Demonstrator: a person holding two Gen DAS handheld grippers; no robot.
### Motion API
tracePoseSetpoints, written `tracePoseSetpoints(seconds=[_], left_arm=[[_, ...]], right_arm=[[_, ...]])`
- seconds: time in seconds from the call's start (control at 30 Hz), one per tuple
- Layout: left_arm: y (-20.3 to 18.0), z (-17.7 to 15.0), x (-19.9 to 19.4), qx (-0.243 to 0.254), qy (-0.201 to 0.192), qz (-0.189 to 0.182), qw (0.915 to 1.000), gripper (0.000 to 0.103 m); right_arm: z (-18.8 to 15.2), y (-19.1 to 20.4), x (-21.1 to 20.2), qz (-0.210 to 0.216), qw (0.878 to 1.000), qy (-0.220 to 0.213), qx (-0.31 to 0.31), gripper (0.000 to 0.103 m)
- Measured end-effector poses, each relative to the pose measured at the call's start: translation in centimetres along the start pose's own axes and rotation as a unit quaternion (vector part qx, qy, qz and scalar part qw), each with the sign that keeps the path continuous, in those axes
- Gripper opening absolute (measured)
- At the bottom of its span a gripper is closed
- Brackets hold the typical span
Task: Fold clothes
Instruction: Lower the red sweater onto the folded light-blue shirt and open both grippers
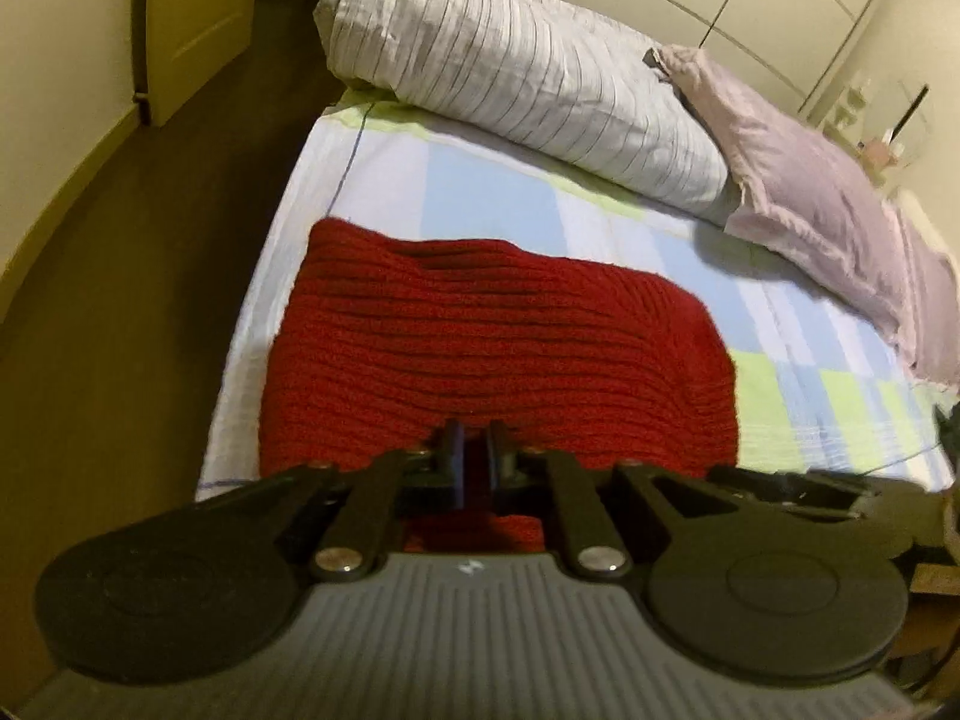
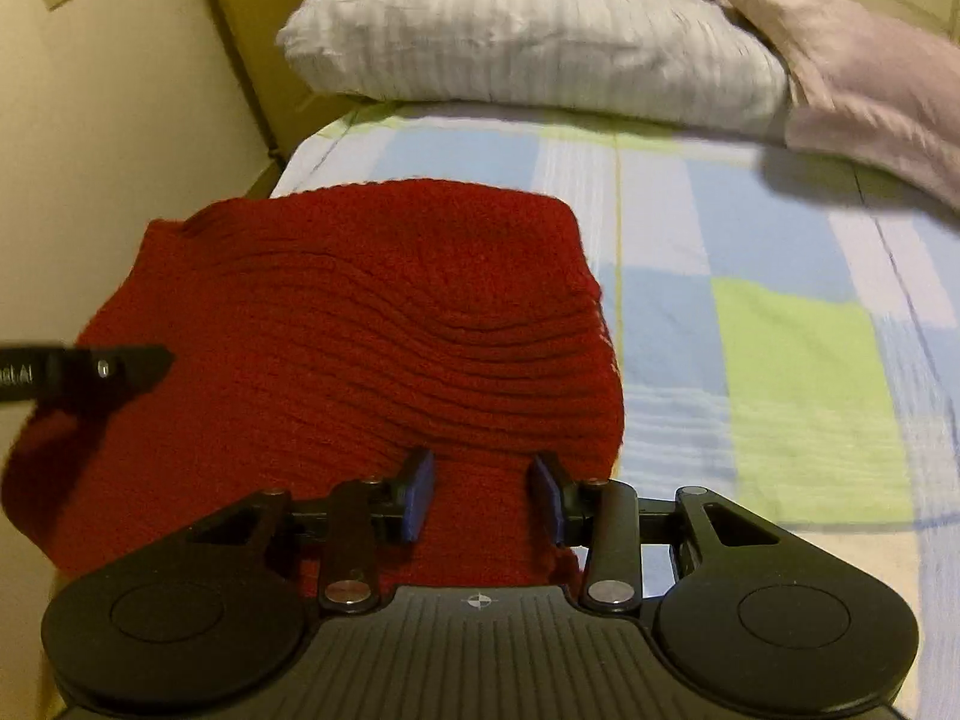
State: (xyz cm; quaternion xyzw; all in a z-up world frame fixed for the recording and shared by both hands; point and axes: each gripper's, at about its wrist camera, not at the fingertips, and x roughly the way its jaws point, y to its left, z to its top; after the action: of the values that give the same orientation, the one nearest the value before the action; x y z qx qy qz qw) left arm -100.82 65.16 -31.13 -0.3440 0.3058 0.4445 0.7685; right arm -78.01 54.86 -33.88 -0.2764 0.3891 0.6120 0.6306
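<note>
Left gripper [image 1: 474, 456]: clamped on red knit sweater [image 1: 492, 348] | right gripper [image 2: 483, 495]: clamped on sweater hem | right view only: left gripper's side against sweater.

Two wrist views, close (downward), sharing bed [image 1: 372, 180]

I count one red knit garment [image 1: 498, 354] on bed. One bed, checked sheet [image 1: 492, 204] in blue, white, green. Two bedding pieces at far end: one white striped folded duvet [image 1: 516, 78], one lilac pillow [image 1: 822, 198], touching each other. Two grippers in my views: left gripper [image 1: 474, 456], right gripper [image 2: 483, 495]. Two blue pads per gripper, four total. One door [image 1: 192, 18] at far left.
</note>
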Motion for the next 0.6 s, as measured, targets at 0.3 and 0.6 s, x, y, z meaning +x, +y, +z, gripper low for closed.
tracePoseSetpoints(seconds=[0.3, 0.6], left_arm=[[0.3, -2.2, -6.5, -0.037, -0.003, 0.019, 0.9991, 0.007], [0.4, -4.7, -6.1, -0.07, 0.02, 0.051, 0.996, 0.006]], right_arm=[[-0.9, -0.1, -6.5, 0.035, 0.998, -0.007, 0.05, 0.039], [-2.2, 1.5, -3.6, 0.024, 0.999, 0.039, 0.025, 0.039]])
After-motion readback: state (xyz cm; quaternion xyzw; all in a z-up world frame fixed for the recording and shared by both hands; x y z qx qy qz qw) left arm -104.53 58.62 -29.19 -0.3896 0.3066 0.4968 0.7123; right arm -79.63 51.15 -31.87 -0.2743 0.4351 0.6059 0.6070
